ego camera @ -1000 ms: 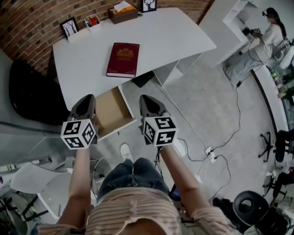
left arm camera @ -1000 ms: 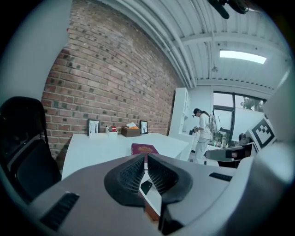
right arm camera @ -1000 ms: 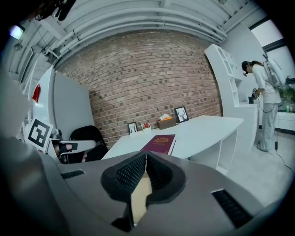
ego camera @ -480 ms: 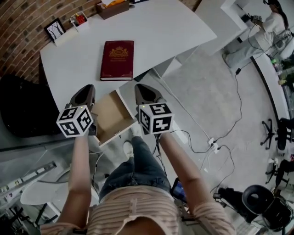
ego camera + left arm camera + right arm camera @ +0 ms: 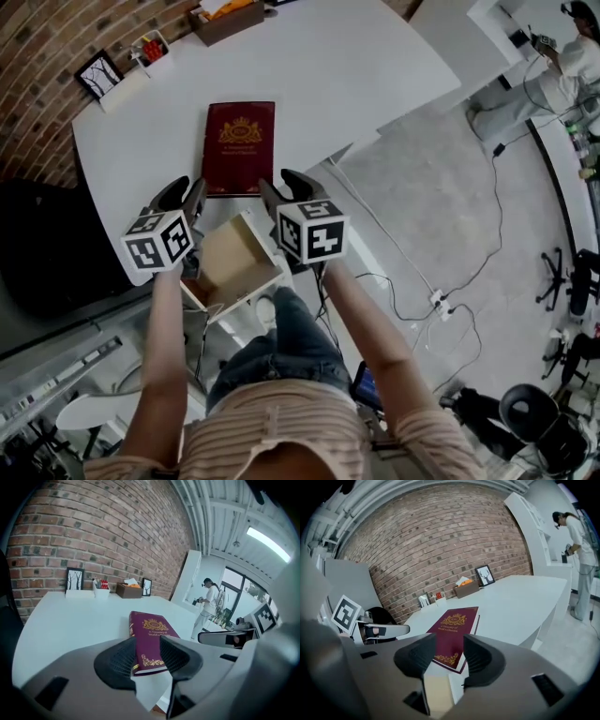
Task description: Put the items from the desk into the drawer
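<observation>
Book [image 5: 239, 148] in dark red with gilt print lies flat on the white desk [image 5: 328, 75], its near end close to the desk's near edge. The open drawer [image 5: 230, 258] is just below and nearer, and looks bare inside.

From the head view, the left gripper [image 5: 185, 195] and right gripper [image 5: 284, 187] sit just short of the book's near left and near right corners. Both forearms reach straight out from the body, roughly parallel. The grippers slope forward and down, marker cubes on top.

In the left gripper view, the left gripper [image 5: 148, 654] has its jaws spread, having just been opening. They pinch nothing; the book [image 5: 152, 627] shows through the gap, beyond the tips. The right gripper [image 5: 225, 637] sits alongside on the right.

In the right gripper view, the right gripper [image 5: 450, 651] is likewise parted, just opened, with nothing clamped. The book [image 5: 454, 632] lies ahead of it and the drawer [image 5: 438, 691] below.

The step in hand looks like the approach for a two-handed pickup. A flat book probably needs one jaw slid under its near edge on each side. Both grippers should close together so it lifts level. The drawer looks little wider than the book, so squaring it up before lowering should help.
</observation>
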Motion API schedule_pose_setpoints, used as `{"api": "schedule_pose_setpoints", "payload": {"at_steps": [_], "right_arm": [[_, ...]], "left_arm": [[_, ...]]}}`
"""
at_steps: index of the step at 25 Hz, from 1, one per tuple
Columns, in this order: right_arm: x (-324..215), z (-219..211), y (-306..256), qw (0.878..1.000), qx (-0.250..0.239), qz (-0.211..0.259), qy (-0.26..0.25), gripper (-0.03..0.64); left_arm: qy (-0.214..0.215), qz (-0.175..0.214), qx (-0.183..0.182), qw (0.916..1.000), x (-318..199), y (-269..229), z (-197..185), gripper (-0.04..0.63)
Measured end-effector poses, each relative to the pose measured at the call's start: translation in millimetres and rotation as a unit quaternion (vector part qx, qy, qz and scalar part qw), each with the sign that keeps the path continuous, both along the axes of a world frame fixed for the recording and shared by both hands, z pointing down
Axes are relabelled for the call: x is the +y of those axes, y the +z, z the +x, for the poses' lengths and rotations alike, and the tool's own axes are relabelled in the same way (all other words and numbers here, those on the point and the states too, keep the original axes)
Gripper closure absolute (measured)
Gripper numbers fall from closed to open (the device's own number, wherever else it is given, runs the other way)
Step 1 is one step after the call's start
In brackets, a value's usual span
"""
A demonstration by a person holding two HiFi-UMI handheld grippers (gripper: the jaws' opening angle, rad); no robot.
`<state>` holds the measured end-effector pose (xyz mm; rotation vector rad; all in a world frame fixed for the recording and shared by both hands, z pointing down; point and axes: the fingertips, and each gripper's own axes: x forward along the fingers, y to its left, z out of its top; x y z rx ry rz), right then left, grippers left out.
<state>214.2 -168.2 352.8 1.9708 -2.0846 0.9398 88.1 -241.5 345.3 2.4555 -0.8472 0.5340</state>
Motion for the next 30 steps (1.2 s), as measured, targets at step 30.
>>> {"api": "schedule_pose_setpoints", "payload": {"at_steps": [30], "right_arm": [[-65.1, 11.1, 57.8, 0.99, -0.087, -0.105, -0.036, 0.383]], "left_arm": [[0.01, -0.138, 0.015, 0.9903, -46.1, 57.8, 40.9, 0.396]]}}
